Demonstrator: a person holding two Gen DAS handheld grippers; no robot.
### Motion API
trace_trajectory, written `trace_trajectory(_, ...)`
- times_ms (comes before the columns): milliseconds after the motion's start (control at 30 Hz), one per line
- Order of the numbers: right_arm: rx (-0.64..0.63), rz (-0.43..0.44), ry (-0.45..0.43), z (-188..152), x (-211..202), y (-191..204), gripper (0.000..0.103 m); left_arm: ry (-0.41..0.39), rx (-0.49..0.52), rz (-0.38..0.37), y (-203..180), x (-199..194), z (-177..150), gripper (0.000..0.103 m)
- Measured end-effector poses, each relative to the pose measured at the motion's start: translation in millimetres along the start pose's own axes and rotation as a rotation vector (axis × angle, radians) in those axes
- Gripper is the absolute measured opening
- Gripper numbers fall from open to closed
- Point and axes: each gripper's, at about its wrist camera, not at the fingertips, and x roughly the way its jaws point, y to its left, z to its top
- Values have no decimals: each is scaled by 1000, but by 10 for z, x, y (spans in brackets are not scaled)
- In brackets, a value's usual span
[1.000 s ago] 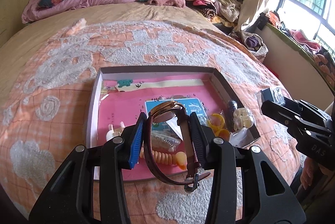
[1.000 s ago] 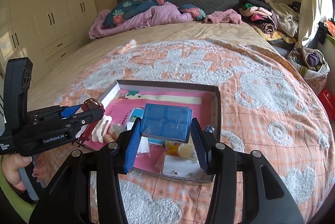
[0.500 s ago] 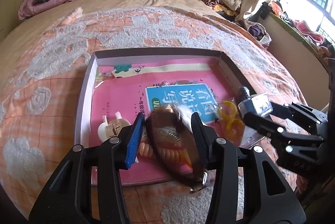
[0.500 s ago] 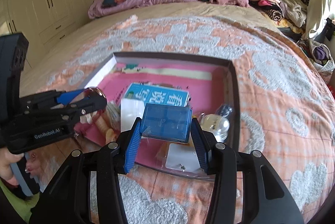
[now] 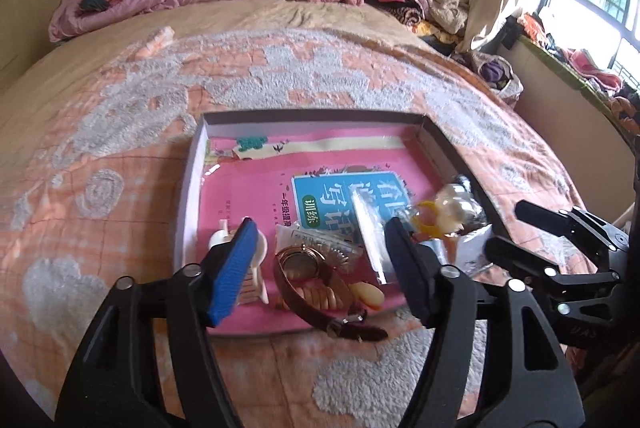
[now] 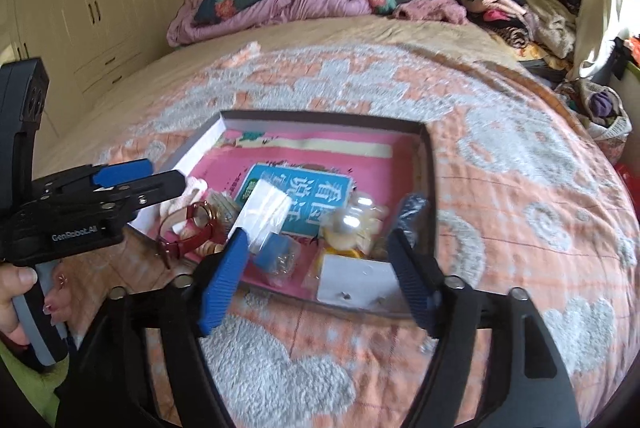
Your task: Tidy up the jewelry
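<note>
A shallow box tray (image 5: 190, 187) (image 6: 429, 163) lies on the bed, lined with a pink book. A brown-strap watch (image 5: 308, 276) (image 6: 196, 228) lies at its near edge, the strap hanging over the rim. My left gripper (image 5: 320, 260) is open just above the watch, touching nothing. My right gripper (image 6: 316, 256) is open over the tray's near right side. A small clear-lidded blue box (image 6: 266, 218) is tumbling, blurred, by its left finger. Small bags, a peach hair clip (image 5: 320, 298) and pearly pieces (image 6: 352, 224) lie in the tray.
The peach and grey patterned bedspread (image 5: 120, 115) surrounds the tray. Pillows and a pink quilt (image 6: 272, 7) lie at the headboard, clothes piles (image 5: 420, 3) at the far right. A wardrobe (image 6: 88, 7) stands left. A hand holds the left gripper's handle (image 6: 32, 304).
Both grippers opened. The left let go of the watch, which now lies at the tray's near edge. The right let go of the blue box, which is dropping into the tray.
</note>
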Motion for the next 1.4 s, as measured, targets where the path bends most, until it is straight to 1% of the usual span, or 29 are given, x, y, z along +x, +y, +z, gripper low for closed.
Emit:
trace_trajectory(33, 6, -1, -13, -4, -66, -12, 80, -9, 0, 3, -6, -60, -8, 64)
trace_trajectory(100, 22, -1, -40, -41, -241, -41, 89, -26, -3, 6, -23, -192, -34, 73)
trace_trajectory(133, 26, -3, -53, -65, -319, -48, 90, -33, -4, 7, -26, -246, -51, 76)
trace_trajectory(167, 29, -6, -62, -88, -388, -49, 91, -44, -4, 6, -33, -322, -76, 83)
trace_trajectory(267, 23, -12, -78, -190, -559, -25, 97, -52, -4, 7, -65, -472, -148, 88)
trace_trajectory(300, 22, -16, -84, -235, -617, -11, 97, -52, -5, 8, -75, -507, -169, 91)
trace_trajectory(367, 21, -14, -90, -306, -701, 9, 98, -56, -8, 1, -97, -600, -235, 93)
trace_trajectory(533, 32, -19, -99, -505, -889, 45, 98, -54, -32, -4, -140, -747, -413, 93)
trace_trajectory(600, 37, -19, -97, -572, -934, 60, 98, -51, -34, 6, -151, -782, -482, 93)
trace_trajectory(800, 41, -16, -70, -743, -968, 122, 98, -40, -43, 17, -143, -844, -686, 93)
trace_trajectory(1033, 44, -9, -49, -816, -965, 183, 98, -38, -39, 23, -154, -890, -794, 93)
trace_trajectory(1400, 38, -6, -60, -830, -1040, 236, 98, -39, -45, 22, -185, -931, -845, 93)
